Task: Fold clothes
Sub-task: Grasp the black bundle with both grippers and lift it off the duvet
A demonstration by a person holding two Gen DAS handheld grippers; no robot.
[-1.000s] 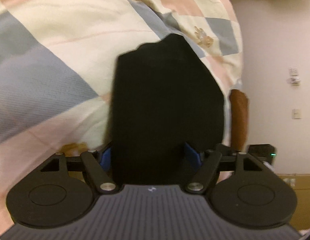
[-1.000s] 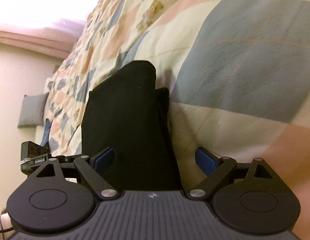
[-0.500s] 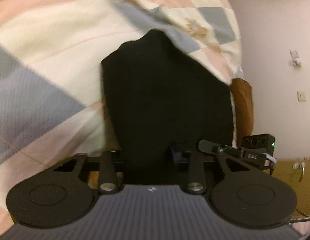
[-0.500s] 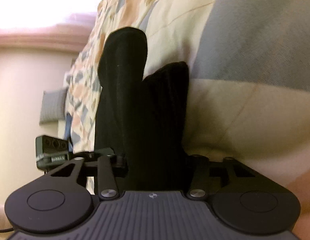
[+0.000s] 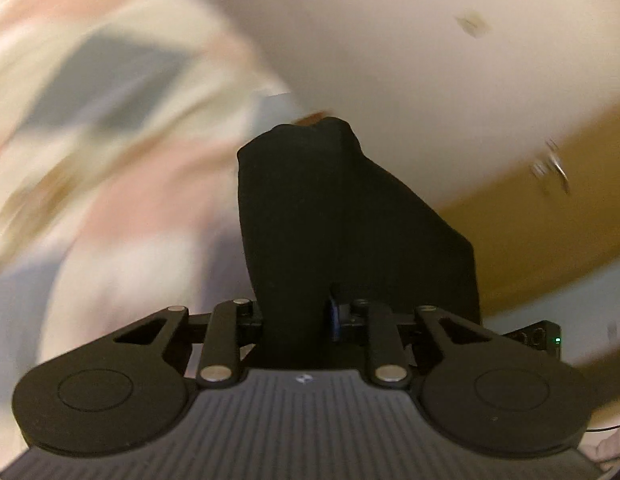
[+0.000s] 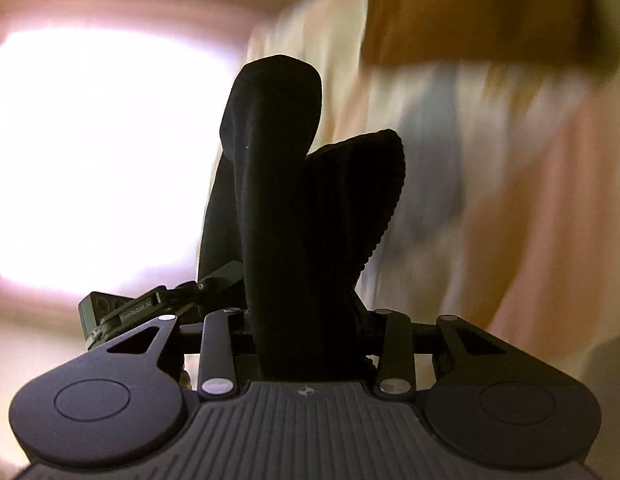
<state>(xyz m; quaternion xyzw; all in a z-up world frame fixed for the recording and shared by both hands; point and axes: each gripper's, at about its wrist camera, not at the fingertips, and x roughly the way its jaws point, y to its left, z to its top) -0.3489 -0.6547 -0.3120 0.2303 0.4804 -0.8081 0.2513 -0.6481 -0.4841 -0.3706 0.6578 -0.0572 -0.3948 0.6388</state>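
Now Both Tongs Hold the Black Cloth

The left gripper [image 5: 296, 316] pinches the black cloth [image 5: 342, 216], which runs away from its tips. The right gripper [image 6: 306, 320] squeezes the same cloth [image 6: 278, 184] too. The checked blanket [image 5: 110, 128] looks blurry on the left.

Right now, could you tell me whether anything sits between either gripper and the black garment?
Nothing visible does. The left gripper and the right gripper are each already shut on the black garment, with the cloth directly between their jaws.
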